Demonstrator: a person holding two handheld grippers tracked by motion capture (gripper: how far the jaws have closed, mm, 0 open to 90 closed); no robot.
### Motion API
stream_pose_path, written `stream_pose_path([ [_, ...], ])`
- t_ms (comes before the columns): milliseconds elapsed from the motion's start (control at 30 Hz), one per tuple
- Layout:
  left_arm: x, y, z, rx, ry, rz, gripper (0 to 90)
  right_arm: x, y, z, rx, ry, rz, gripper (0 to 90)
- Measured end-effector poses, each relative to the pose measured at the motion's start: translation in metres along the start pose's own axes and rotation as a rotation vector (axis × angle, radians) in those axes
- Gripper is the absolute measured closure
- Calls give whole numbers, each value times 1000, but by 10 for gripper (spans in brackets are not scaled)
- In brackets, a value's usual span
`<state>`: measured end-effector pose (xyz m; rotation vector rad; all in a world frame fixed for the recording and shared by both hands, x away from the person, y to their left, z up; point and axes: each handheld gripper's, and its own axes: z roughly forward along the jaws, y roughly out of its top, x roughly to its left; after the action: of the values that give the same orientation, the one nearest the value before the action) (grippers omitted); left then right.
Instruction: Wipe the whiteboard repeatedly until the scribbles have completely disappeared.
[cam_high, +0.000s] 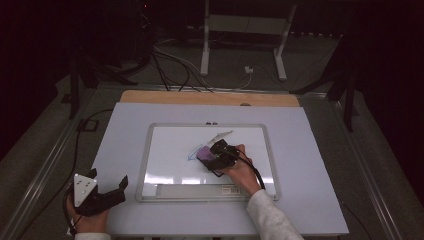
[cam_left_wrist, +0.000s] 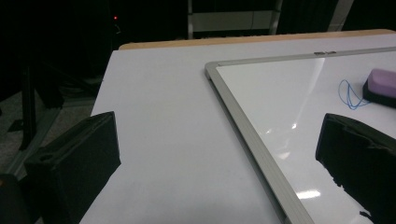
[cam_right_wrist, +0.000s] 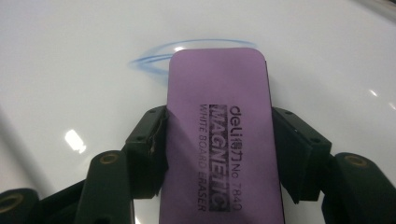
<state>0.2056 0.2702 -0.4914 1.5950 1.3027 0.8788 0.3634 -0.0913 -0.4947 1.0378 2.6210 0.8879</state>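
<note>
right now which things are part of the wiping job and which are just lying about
In the job:
- eraser, clamped in the right gripper
- blue scribble
- whiteboard

Lying about:
- left gripper, open, resting beside the board
- stand beyond the table
- cables on the floor

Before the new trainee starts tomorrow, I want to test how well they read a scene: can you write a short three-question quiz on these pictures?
1. True or false: the right tongs are shut on the purple eraser.
2. What colour is the scribble beside the eraser's front end on the whiteboard?
3. Where do the left tongs sit? A) over the whiteboard's middle B) open, left of the whiteboard's frame C) shut on a marker

Key: 1 true; 2 blue; 3 B
</note>
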Motion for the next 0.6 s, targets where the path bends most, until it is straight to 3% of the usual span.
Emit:
stream_pose_path([
  [100,0,0,-1,-2,1,-2,5,0,2,1,10,12,3,413],
  [333,1,0,-1,-4,0,-5,5,-34,2,0,-11,-182,214,413],
  [367,1,0,-1,-3,0,-5,5,-36,2,0,-11,-188,229,413],
  [467,0,0,0,-1,-2,-1,5,-28,4,1,-5,-224,197,413],
  [533,0,0,1,0,-2,1,5,-22,5,3,-4,-144,170,413],
  [600,-1,0,1,-1,-2,0,5,-12,6,4,1,-100,118,413],
])
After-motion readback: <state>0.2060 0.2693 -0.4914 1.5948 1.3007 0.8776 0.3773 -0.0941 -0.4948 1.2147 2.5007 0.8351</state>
